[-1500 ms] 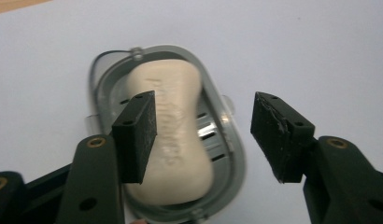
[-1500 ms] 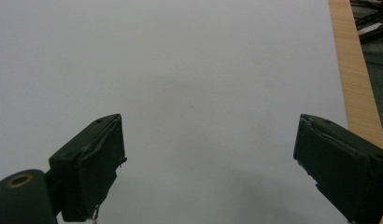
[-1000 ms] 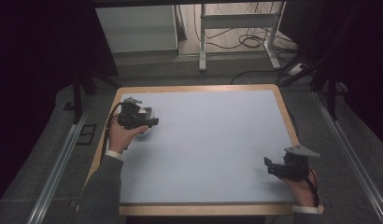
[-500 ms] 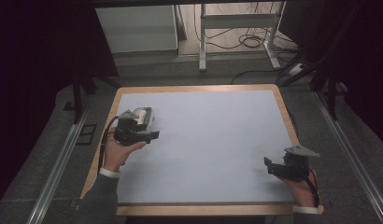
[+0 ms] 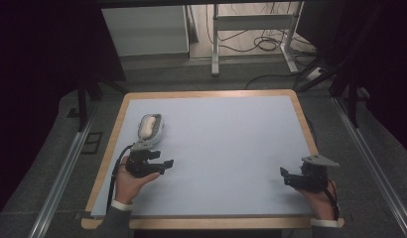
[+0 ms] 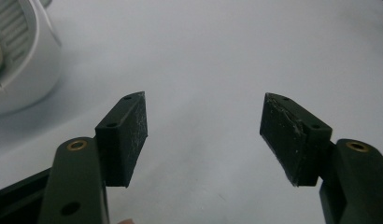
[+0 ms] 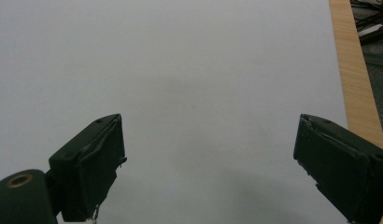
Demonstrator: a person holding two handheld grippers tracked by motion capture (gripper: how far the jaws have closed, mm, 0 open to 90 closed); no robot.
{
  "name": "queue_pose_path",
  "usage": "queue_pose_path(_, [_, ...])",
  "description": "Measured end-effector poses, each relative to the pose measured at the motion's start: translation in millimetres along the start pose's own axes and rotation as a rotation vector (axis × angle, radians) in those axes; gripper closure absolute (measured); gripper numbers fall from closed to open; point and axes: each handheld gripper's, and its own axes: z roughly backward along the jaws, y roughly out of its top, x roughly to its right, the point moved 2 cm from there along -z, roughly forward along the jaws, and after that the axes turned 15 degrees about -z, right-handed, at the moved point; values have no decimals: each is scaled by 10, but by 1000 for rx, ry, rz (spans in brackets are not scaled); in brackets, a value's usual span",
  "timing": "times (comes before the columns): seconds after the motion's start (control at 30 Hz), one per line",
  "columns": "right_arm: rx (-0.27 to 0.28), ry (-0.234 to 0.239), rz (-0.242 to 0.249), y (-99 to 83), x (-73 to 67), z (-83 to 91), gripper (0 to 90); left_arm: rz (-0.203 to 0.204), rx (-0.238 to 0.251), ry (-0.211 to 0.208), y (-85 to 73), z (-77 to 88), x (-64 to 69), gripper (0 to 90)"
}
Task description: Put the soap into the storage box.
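Observation:
A white oval object [image 5: 150, 127] with a cream-coloured piece in it lies on the pale blue table top [image 5: 226, 129] near the left edge. My left gripper [image 5: 167, 162] sits a short way nearer the person than the object, apart from it, jaws pointing right and open with nothing between them. In the left gripper view the open left gripper [image 6: 206, 121] hovers over bare table, with the white object [image 6: 21, 70] at the upper left. My right gripper [image 5: 286, 177] rests at the near right of the table, open and empty. The right gripper [image 7: 208, 154] faces bare table.
A wooden rim [image 5: 206, 93] borders the table; it also runs down the right of the right gripper view as the wooden rim [image 7: 355, 70]. Behind the table stand a metal frame [image 5: 251, 22] and floor cables [image 5: 266, 44]. Metal rails [image 5: 62, 173] flank both sides.
The left gripper has drawn back toward the person and sunk a little, leaving the white object uncovered on the table. The right gripper has stayed where it was.

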Motion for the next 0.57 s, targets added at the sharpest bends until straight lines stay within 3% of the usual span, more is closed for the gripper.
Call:
queue_pose_path(0.17, [1,3,-1,0,0,1,87,11,-38,-16,-168,-77,84,318])
queue_pose_path(0.57, [2,6,6,5,-24,-5,87,16,-15,-8,-180,-18,124,298])
